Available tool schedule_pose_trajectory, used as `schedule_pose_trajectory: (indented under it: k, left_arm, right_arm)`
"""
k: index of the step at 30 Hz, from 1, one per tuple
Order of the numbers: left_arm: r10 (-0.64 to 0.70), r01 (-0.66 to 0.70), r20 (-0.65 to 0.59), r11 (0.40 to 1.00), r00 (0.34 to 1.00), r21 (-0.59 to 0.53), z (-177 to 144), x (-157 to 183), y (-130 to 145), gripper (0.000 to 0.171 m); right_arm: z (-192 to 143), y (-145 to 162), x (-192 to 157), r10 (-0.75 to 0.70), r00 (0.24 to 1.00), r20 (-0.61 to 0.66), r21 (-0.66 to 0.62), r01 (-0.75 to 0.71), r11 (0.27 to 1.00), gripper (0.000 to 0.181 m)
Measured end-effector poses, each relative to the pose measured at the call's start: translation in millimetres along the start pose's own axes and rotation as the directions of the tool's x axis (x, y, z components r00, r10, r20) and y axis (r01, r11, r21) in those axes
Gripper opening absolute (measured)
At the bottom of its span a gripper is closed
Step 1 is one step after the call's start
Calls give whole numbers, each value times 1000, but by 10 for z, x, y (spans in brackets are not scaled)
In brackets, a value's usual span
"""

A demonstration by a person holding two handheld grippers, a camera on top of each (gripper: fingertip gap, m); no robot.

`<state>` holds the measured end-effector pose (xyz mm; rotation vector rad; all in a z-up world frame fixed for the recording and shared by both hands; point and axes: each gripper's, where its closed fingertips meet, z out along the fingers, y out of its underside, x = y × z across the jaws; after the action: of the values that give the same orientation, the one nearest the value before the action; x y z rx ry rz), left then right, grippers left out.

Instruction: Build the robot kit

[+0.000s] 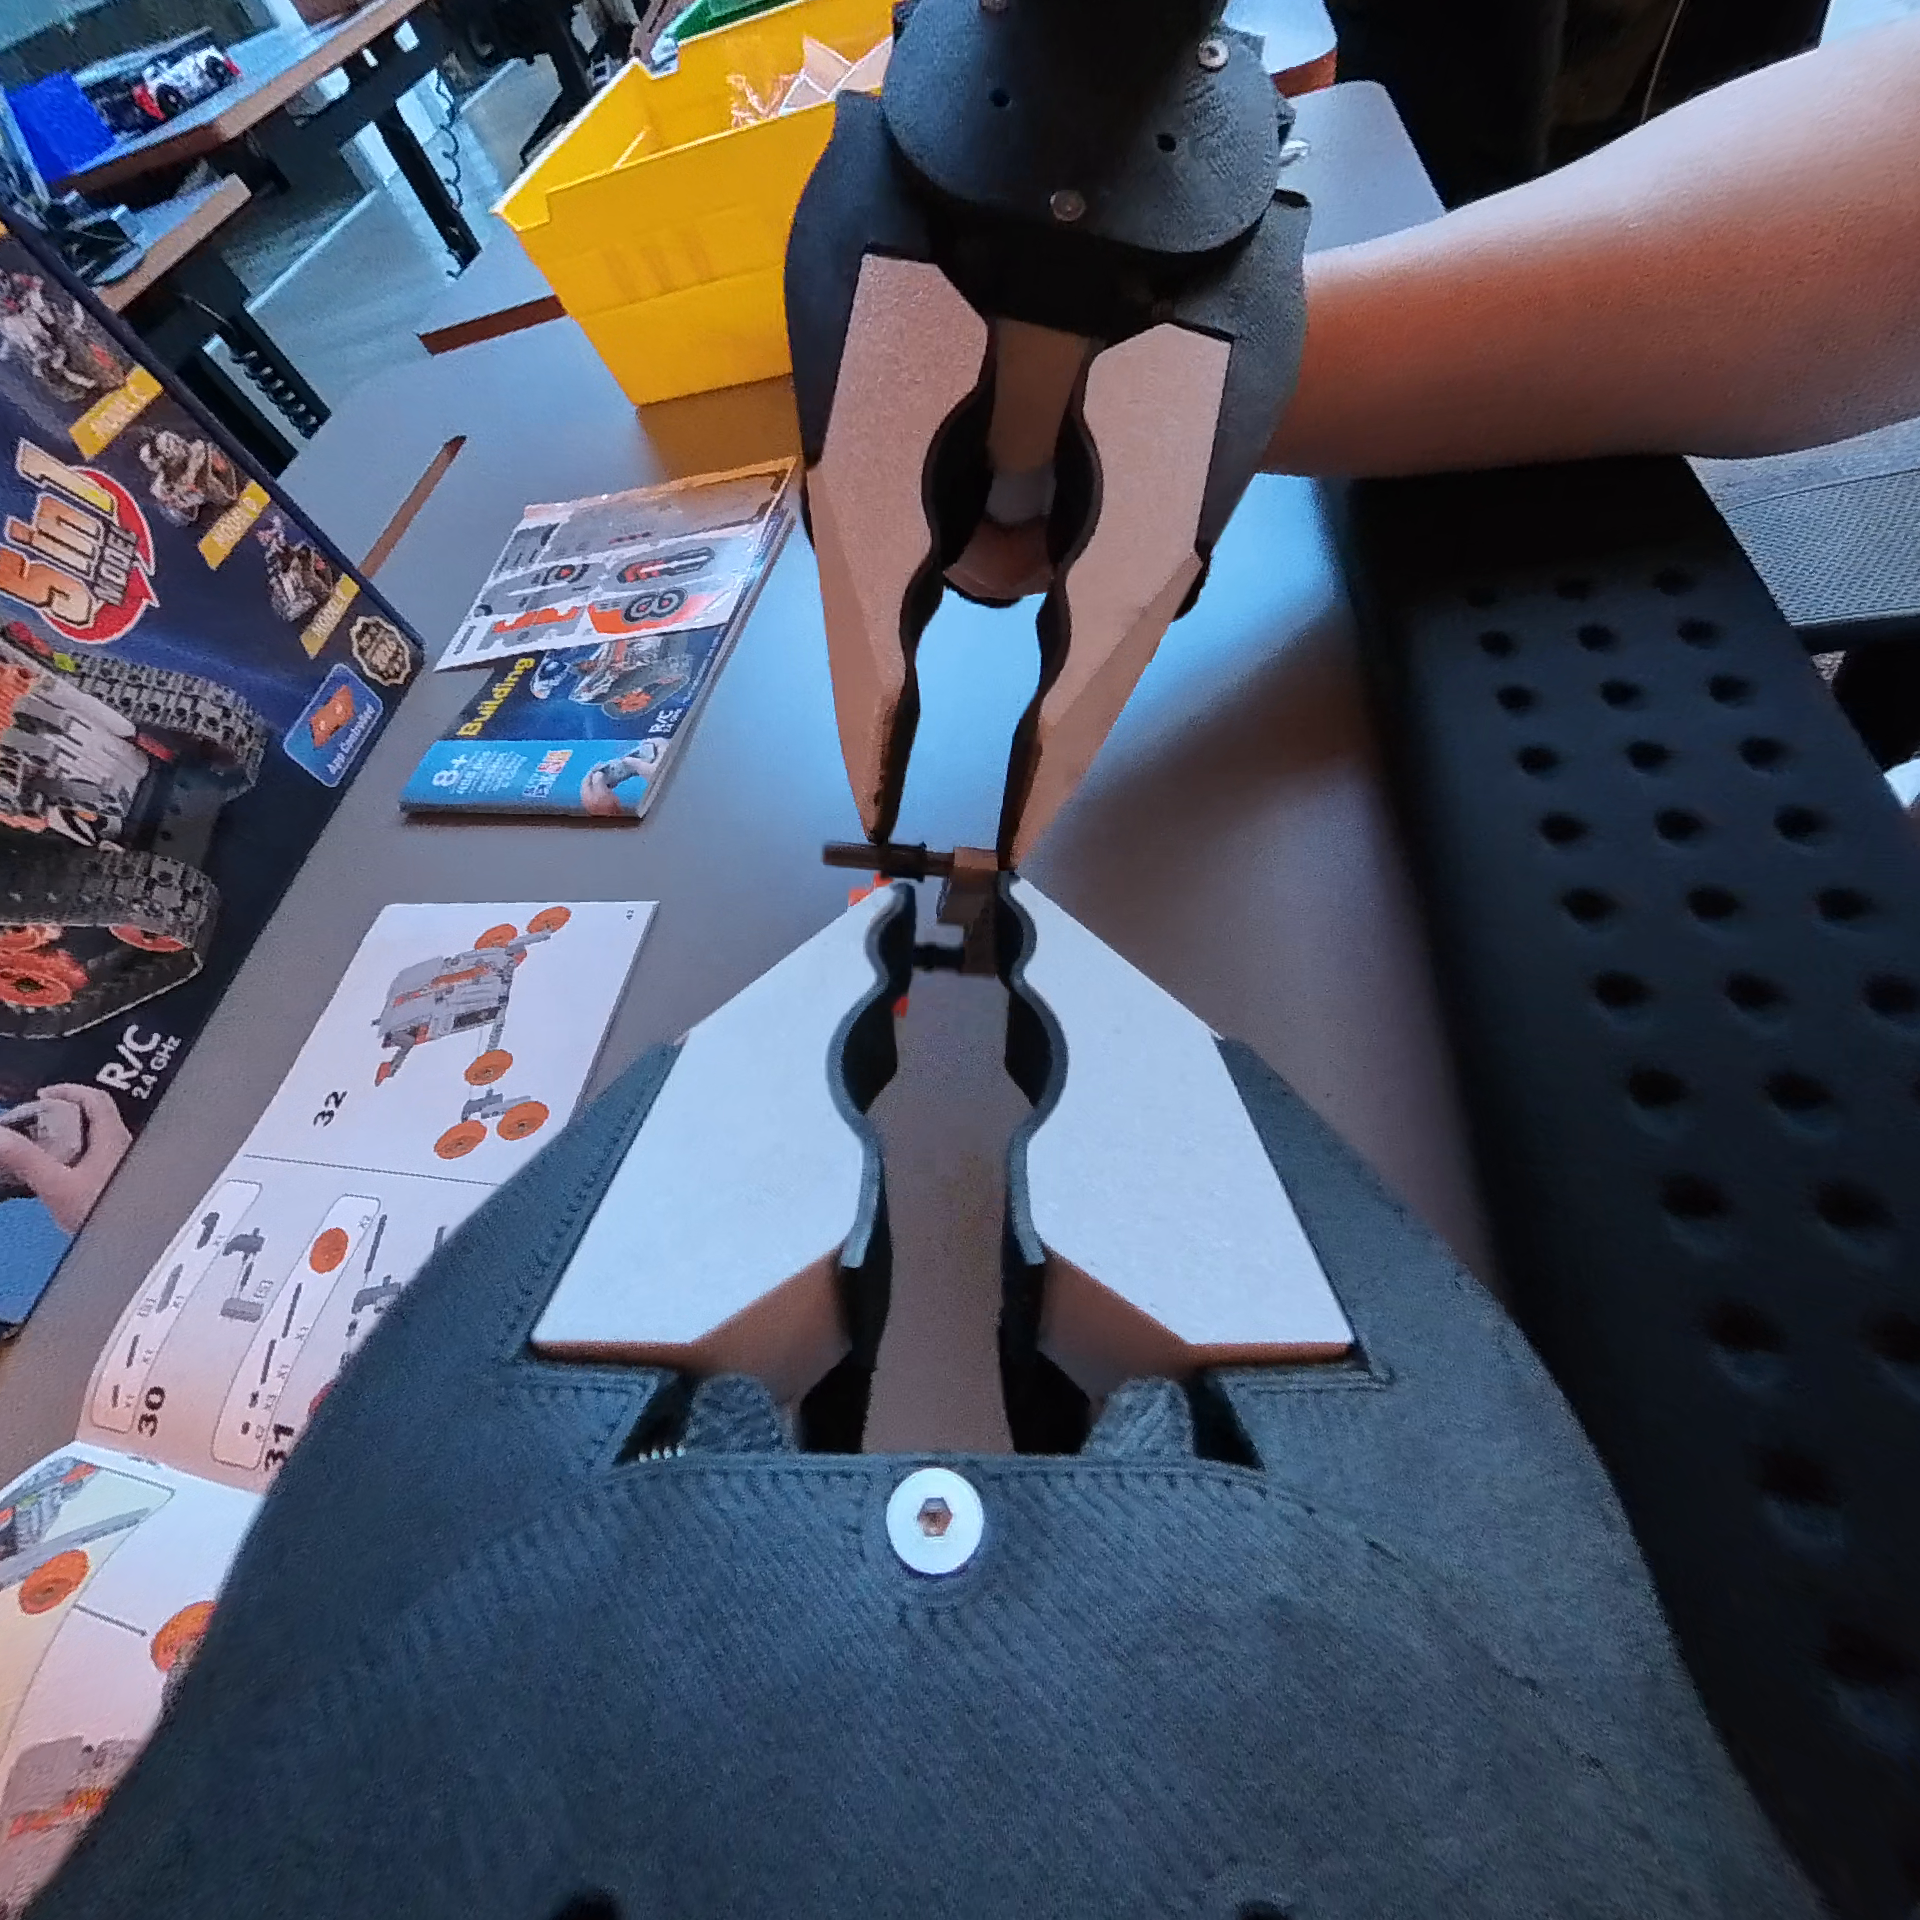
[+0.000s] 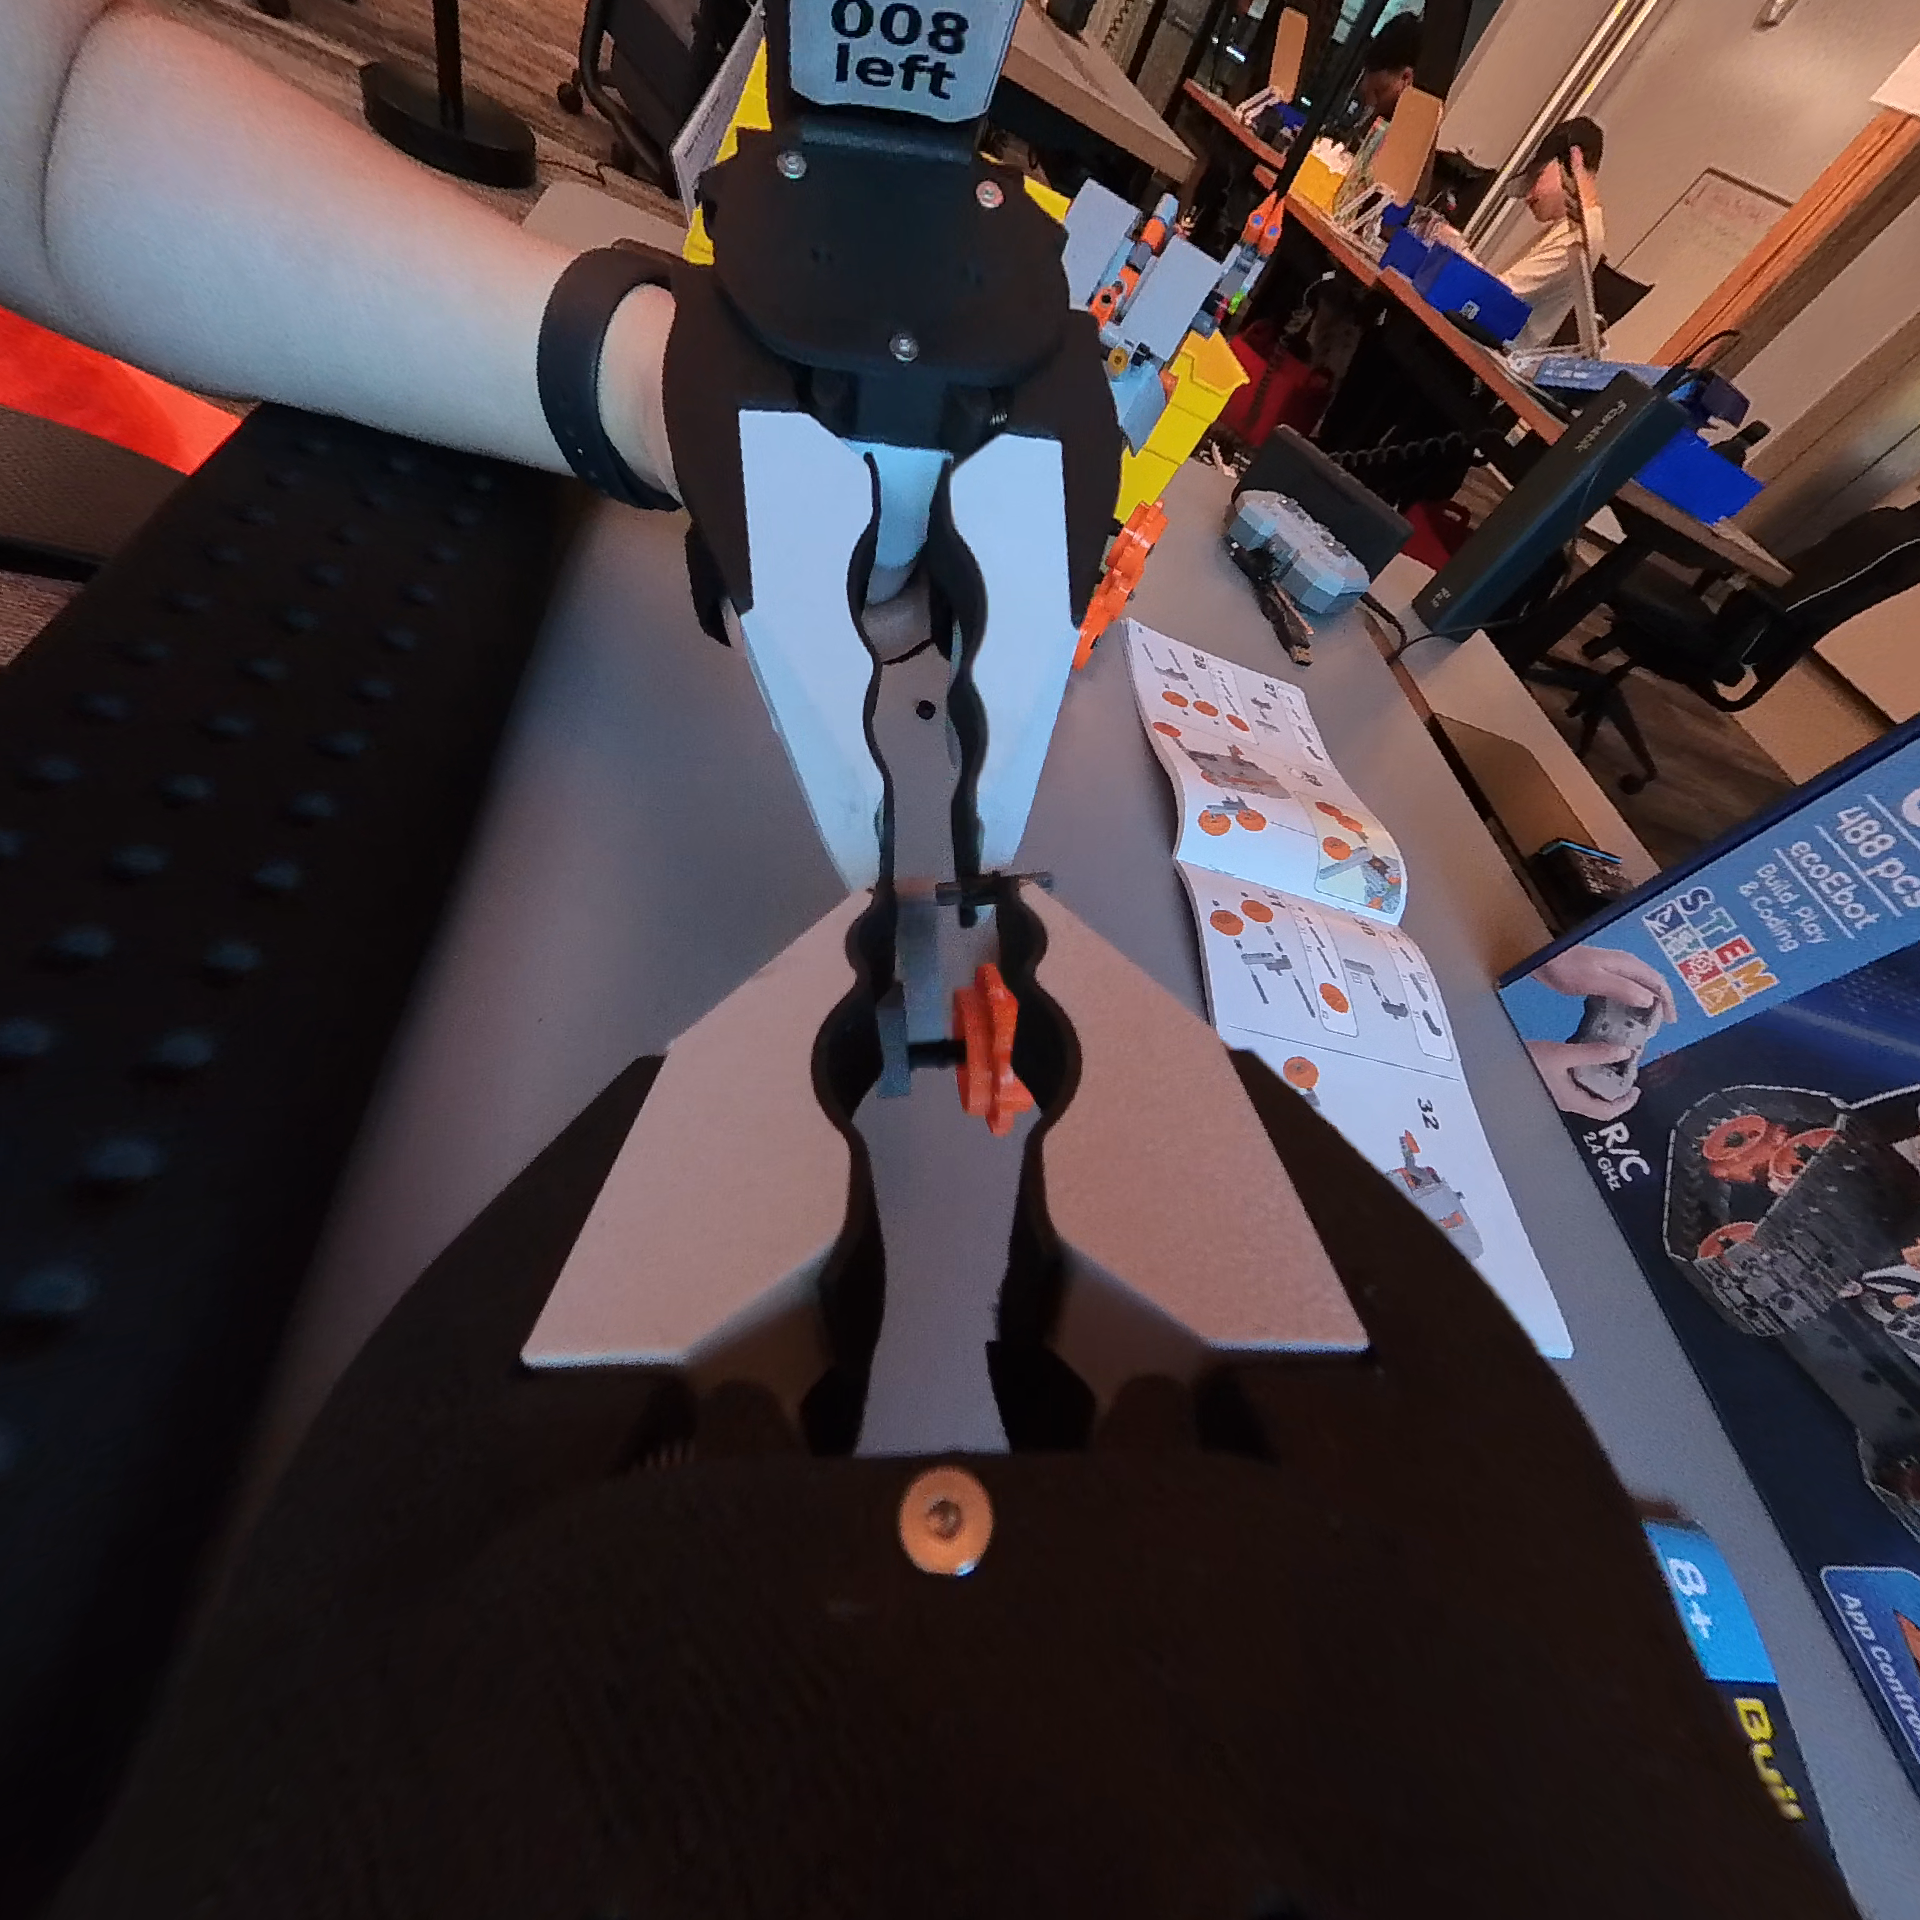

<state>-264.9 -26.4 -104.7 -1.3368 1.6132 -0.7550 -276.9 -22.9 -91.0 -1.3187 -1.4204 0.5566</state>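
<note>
Two grippers meet tip to tip above the table (image 1: 727, 852). The right gripper (image 2: 940, 925) pinches one grey beam (image 2: 906, 987) carrying one orange gear (image 2: 987, 1049). The left gripper (image 1: 951, 894), fingers nearly together, noses at one black axle (image 2: 992, 886) atop the beam; I can't tell whether it grips. One open instruction booklet (image 1: 436, 1039) and one kit box (image 1: 125, 779) lie beside.
</note>
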Motion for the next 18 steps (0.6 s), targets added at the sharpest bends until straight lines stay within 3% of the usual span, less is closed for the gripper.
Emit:
schedule_pose_trajectory:
  k: [7,10,13,18]
  left_arm:
    - [-12,12,40,1000,999,-2,14,-71,10,27]
    - [41,-42,29,999,999,8,19,-12,-15,12]
    - [83,-83,36,996,996,-13,41,2,24,12]
    - [33,-32,21,999,999,-13,55,3,35,12]
  right_arm:
    - [-4,25,1,13,1000,8,-5,-13,1000,19]
    - [-14,11,13,28,1000,10,11,-29,1000,19]
    - [-3,47,-11,31,999,25,-4,-31,1000,19]
    - [0,60,-14,39,999,32,-3,-39,999,19]
